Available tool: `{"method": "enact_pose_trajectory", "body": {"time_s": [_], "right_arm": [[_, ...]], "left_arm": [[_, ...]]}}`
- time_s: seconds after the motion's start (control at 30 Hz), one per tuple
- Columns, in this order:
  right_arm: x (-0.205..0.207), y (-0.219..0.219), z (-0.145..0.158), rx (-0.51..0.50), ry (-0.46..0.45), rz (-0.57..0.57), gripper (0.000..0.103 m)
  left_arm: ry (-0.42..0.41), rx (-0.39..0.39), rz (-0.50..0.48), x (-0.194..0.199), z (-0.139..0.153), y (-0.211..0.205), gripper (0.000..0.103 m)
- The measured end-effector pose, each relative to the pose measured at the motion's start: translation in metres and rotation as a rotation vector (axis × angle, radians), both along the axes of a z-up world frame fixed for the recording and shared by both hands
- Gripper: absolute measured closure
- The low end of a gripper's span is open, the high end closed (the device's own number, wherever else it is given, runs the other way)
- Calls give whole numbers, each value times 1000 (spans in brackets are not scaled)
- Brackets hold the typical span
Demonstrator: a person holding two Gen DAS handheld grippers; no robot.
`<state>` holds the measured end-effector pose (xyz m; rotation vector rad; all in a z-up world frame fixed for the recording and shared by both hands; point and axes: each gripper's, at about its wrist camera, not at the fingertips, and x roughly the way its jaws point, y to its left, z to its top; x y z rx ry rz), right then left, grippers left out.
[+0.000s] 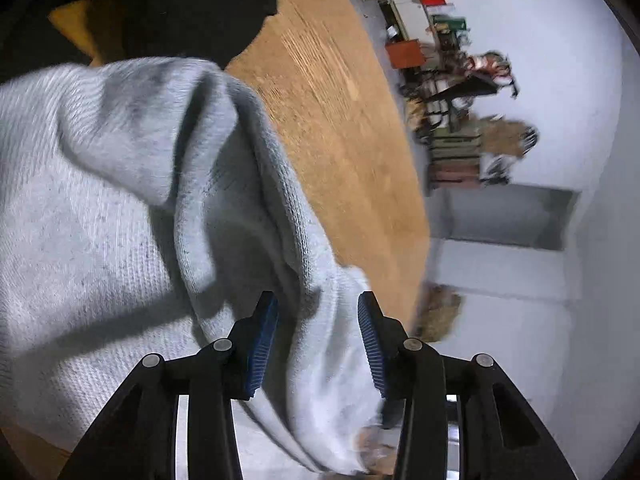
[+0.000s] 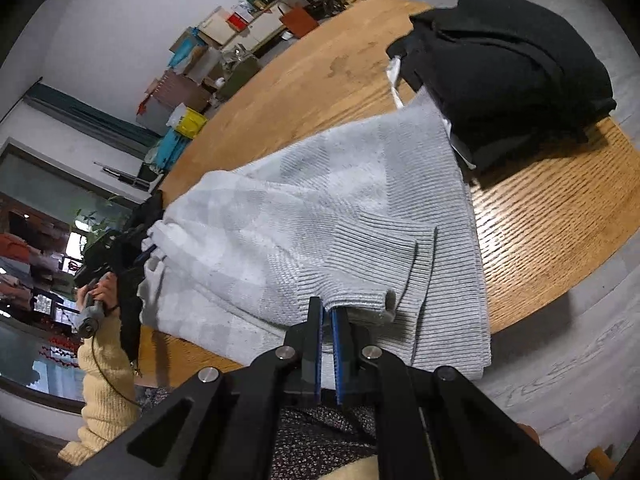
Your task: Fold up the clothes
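**A:** So where's the grey knit sweater (image 2: 320,216) sitting right now, and which way does it run?

**B:** It's draped across the near part of the wooden bench (image 2: 560,216). In the right wrist view its long axis goes from the ribbed hem end by the right tongs (image 2: 327,314) out toward the left tongs (image 2: 148,250) at the far side. The ribbed hem hangs a bit over the bench's near edge.

**A:** What are the tongs doing?

**B:** The right tongs are pinched together on the ribbed cuff of a sleeve. The left tongs (image 1: 318,312) look different: in their own view the blue pads (image 1: 264,332) stand apart, with a bunched fold of the sweater (image 1: 120,220) running between them, so not clamped on it. A hand (image 2: 102,290) in a yellow knit sleeve (image 2: 106,384) holds that tool.

**A:** Anything in the way?

**B:** A pile of black clothes (image 2: 508,68) sits on the bench just past the sweater, touching its far corner, with something white poking out under it. Boxes and clutter (image 2: 188,92) are back along the wall, well apart.
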<state>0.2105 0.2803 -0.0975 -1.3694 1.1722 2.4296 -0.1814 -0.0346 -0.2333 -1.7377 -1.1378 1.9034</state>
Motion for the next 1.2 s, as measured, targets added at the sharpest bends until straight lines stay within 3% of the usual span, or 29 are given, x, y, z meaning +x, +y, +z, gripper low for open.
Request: {"method": "enact_pose_trajectory", "body": {"time_s": [0.07,0.13,0.2,0.3,0.43,0.53,0.57,0.6,0.63,0.7,0.77,0.83,0.87,0.93,1.0,1.1,1.2], "right_arm": [[1,1,2,2,8,0,98],[1,2,2,-3,6,-8,98],[3,1,5,0,8,-5,98],[12,-2,13,-22,63,8,98],[5,-3,-21,-89,-76,40,96],[-6,-14,-42,9,-235,106,89],[-4,-10,-33,21,-217,99,86],[-3,-6,-24,32,-197,91,62],[-1,-2,-15,43,-177,83,46],[-1,7,12,164,-170,76,45],[-5,18,33,239,-124,49,43],[-29,26,56,259,5,42,43],[-41,24,59,251,42,59,43],[-92,12,59,198,141,168,43],[-158,-8,48,156,172,298,44],[-235,-41,25,129,118,414,44],[-307,-75,-6,72,44,527,45]], "left_arm": [[3,-25,0,1,1,6,64],[6,-51,0,1,1,13,94],[9,-76,0,2,2,19,99],[60,-65,41,13,7,-1,99],[-23,-153,58,3,-14,-9,99],[-16,-194,40,6,-23,-9,99],[-10,-211,29,6,-20,-8,99],[-5,-230,15,7,-17,-6,99],[-2,-241,3,8,-15,-5,98],[-4,-246,-9,10,-10,-5,96],[-20,-238,3,13,-2,-8,85],[40,-263,26,18,19,-6,65],[69,-282,26,18,28,-1,60],[138,-353,-25,22,46,14,56],[206,-405,-87,27,58,32,56],[222,-448,-135,25,51,53,56],[175,-371,-176,32,26,61,56]]}}
